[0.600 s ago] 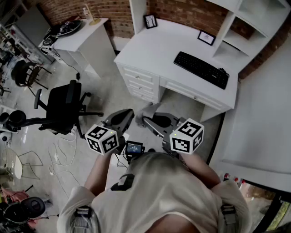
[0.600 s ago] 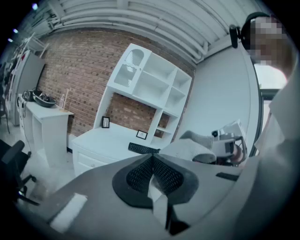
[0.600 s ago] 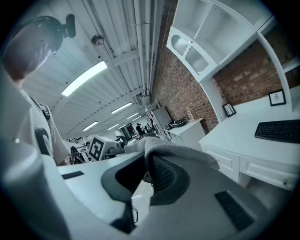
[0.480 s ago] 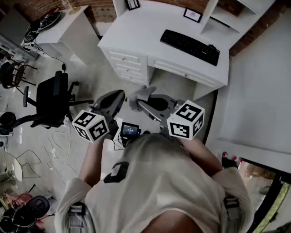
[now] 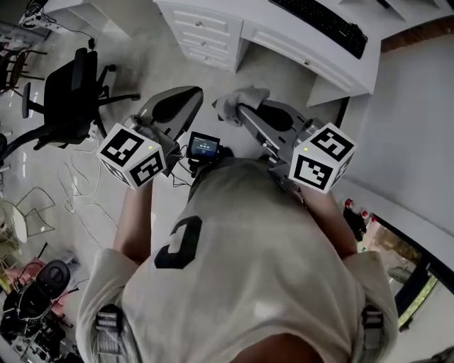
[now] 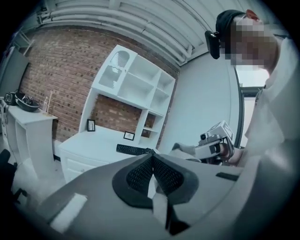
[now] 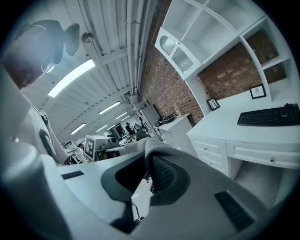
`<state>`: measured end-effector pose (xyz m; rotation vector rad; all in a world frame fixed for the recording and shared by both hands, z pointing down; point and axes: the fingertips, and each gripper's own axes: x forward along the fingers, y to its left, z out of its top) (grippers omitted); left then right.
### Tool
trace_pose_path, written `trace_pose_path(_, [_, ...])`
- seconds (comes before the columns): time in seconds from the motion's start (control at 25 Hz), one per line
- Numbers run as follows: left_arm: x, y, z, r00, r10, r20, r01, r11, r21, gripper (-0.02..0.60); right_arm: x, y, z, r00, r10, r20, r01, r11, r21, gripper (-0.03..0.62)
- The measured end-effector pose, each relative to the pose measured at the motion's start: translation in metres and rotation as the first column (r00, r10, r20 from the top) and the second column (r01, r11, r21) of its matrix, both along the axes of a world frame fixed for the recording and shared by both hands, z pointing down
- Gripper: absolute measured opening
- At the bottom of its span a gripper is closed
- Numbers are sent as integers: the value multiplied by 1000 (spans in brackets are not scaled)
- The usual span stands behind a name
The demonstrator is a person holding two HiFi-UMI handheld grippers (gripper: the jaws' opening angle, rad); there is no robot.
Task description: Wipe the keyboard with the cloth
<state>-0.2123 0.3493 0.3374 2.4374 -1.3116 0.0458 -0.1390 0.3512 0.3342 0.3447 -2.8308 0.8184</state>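
Head view first: over the last half-second the tabletop (image 5: 284,25) has slid up to the top edge of the picture, and the keyboard (image 5: 319,20) with it, while both grippers have come up larger in front of the person. I'd say they are walking in on it with the head tipped down. The right gripper (image 5: 235,108) is clenched on the cloth (image 5: 245,96), a grey wad bunched over its tip, and its own view shows the fabric pinched between the jaws. The left gripper (image 5: 190,92) is pressed together on nothing. The keyboard lies toward the tabletop's right end, well apart from the cloth — no wiping has begun yet, only the approach is closing.
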Motion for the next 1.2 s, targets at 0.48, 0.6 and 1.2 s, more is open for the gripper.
trace_pose_path(0.48, [26, -25, 37, 998, 65, -5, -65, 995, -70, 4, 44, -21, 24, 999, 23, -40, -24, 1000, -7, 14])
trace_pose_path(0.6, [40, -32, 45, 997, 69, 19, -67, 994, -89, 4, 62, -28, 31, 998, 9, -56, -7, 1000, 23, 14])
trace_pose_path(1.2, [116, -87, 33, 999, 33, 40, -28, 994, -107, 4, 134, -82, 19, 998, -53, -22, 53, 998, 15, 14])
